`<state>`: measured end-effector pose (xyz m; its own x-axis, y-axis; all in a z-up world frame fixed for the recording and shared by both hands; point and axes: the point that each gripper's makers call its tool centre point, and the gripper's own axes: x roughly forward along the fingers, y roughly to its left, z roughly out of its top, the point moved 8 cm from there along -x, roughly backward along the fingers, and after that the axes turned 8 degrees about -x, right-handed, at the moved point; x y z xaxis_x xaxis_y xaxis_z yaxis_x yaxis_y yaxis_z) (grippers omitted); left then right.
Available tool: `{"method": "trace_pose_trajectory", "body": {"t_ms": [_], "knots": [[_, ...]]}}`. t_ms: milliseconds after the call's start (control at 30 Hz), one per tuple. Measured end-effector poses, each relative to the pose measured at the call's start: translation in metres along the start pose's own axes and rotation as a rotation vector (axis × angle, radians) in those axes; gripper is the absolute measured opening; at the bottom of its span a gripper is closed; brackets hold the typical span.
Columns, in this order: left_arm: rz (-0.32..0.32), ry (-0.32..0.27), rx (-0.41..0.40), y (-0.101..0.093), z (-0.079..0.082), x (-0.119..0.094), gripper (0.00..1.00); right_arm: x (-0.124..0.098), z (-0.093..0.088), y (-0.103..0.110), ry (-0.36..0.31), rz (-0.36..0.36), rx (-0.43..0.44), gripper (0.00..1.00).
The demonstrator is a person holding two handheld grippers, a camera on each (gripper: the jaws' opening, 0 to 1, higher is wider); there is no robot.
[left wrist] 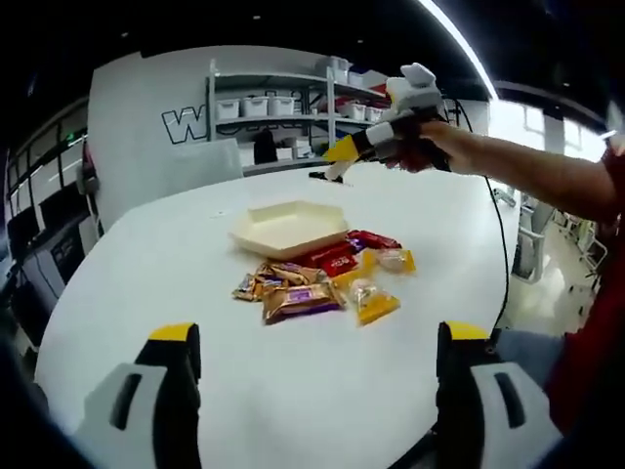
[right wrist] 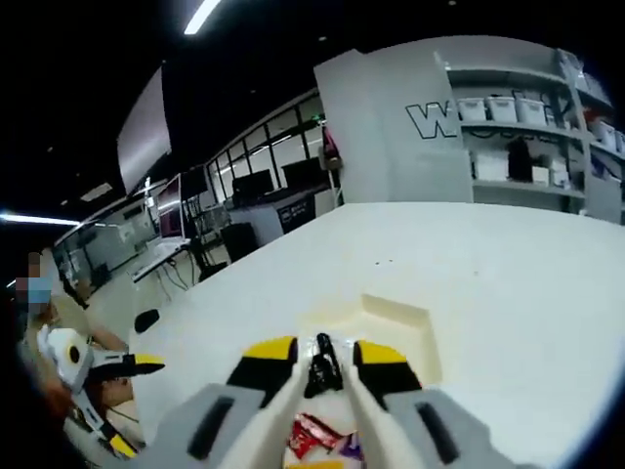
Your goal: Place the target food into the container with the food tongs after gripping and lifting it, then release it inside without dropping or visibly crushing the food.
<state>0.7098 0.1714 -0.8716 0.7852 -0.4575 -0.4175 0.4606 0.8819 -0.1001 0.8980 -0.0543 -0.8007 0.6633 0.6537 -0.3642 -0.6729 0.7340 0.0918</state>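
A cream hexagonal container [left wrist: 288, 227] lies on the white table [left wrist: 195, 283], and also appears beyond the tongs [right wrist: 398, 327]. Just in front of it is a pile of wrapped snacks: red packets [left wrist: 337, 256], brown and purple packets [left wrist: 298, 298], yellow packets [left wrist: 376, 303]. My left gripper [left wrist: 319, 334] hovers open over the near table edge, nothing between its jaws. My right gripper [right wrist: 324, 357] is shut on white food tongs [right wrist: 283, 410], whose dark tip points toward the container, above a red packet [right wrist: 312, 430]. A hand holds the right gripper [left wrist: 359, 145] high above the table's far side.
Shelves with white bins [left wrist: 264, 107] and a lettered white wall stand behind the table. A black cable [left wrist: 503, 244] hangs along the table's right edge. Desks with monitors [right wrist: 244, 191] line the windows. The left gripper [right wrist: 135, 404] sits low at the left.
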Motion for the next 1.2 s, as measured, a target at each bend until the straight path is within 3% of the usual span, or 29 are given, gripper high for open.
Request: {"method": "trace_pose_trajectory", "body": {"t_ms": [100,200,300,767,1200], "knots": [[-0.002,-0.004,-0.007,0.001,0.001,-0.003,0.99,0.007,0.002,-0.004,-0.002,-0.001,0.011,0.18],[0.003,0.001,-0.005,0.002,0.0,-0.003,0.99,0.01,0.011,-0.006,-0.082,-0.01,0.022,0.22],[0.002,0.007,-0.005,0.001,-0.003,-0.003,0.99,0.004,0.013,-0.007,-0.094,-0.007,0.04,0.21],[-0.001,-0.005,-0.003,-0.001,0.001,-0.002,0.99,-0.014,-0.007,-0.007,-0.051,-0.011,0.02,0.22],[-0.011,0.0,-0.01,-0.004,0.0,-0.006,0.99,-0.028,-0.028,0.011,-0.02,0.007,0.019,0.22]]}}
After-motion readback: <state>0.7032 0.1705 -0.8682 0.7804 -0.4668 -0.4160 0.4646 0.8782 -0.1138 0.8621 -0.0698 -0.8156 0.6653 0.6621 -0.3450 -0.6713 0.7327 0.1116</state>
